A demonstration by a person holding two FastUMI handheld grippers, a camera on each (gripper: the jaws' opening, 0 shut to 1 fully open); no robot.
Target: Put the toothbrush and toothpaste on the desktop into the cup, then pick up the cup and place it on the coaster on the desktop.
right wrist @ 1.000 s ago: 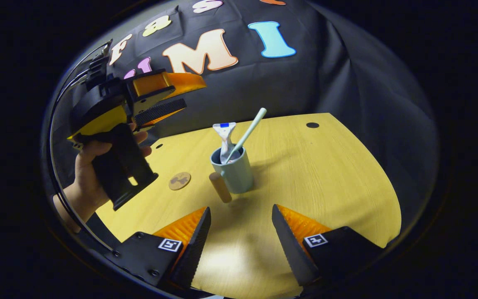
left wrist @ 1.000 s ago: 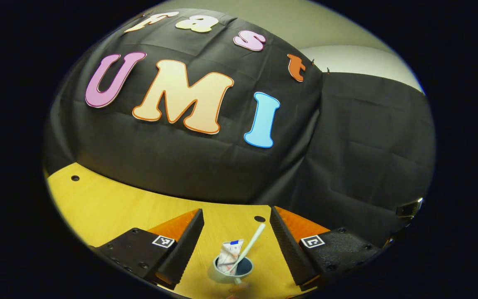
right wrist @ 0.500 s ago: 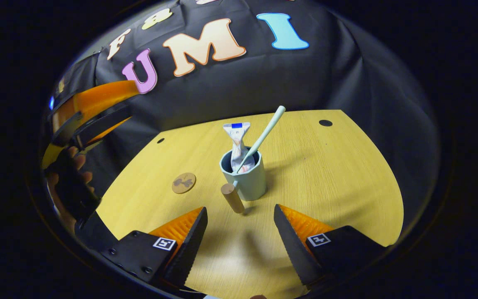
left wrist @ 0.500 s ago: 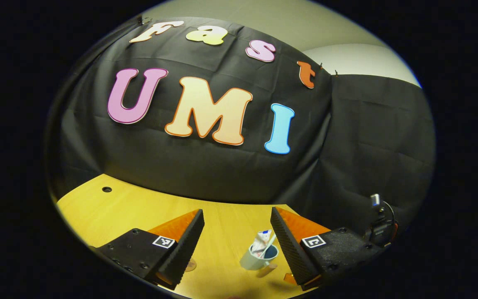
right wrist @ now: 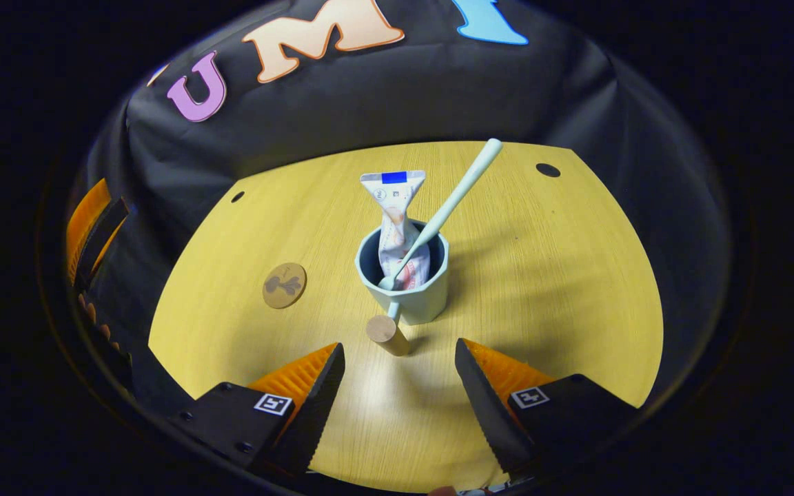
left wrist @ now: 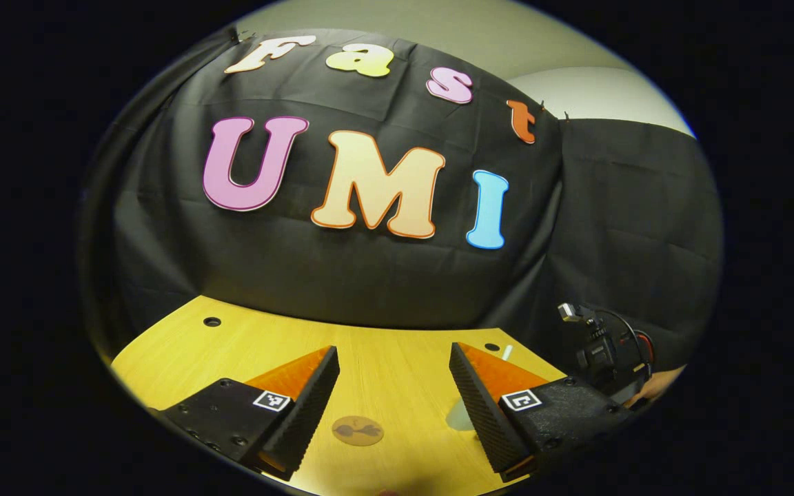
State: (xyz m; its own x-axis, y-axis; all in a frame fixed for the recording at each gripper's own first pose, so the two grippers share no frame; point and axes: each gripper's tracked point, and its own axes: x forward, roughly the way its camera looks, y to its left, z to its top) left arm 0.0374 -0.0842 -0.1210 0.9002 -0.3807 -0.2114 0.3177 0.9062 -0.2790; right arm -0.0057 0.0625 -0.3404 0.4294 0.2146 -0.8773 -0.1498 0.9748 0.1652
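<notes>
Desk [right wrist: 542, 289]: cup [right wrist: 407, 289] stands mid-desk, toothpaste [right wrist: 395, 220] and toothbrush [right wrist: 449, 207] inside; coaster [right wrist: 284, 284] nearer the left edge. Right gripper [right wrist: 397, 389] gapes empty before the handle [right wrist: 387, 333]; left gripper [left wrist: 391, 403] gapes too. Clamp the handle squarely and lift level.

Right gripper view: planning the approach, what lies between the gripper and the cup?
Only the cup's wooden handle and bare desktop, before the right gripper.

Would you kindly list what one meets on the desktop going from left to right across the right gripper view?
The other gripper's finger at the left edge → coaster → cup's wooden handle → cup holding the toothpaste → toothbrush tip → hole in the desktop.
</notes>
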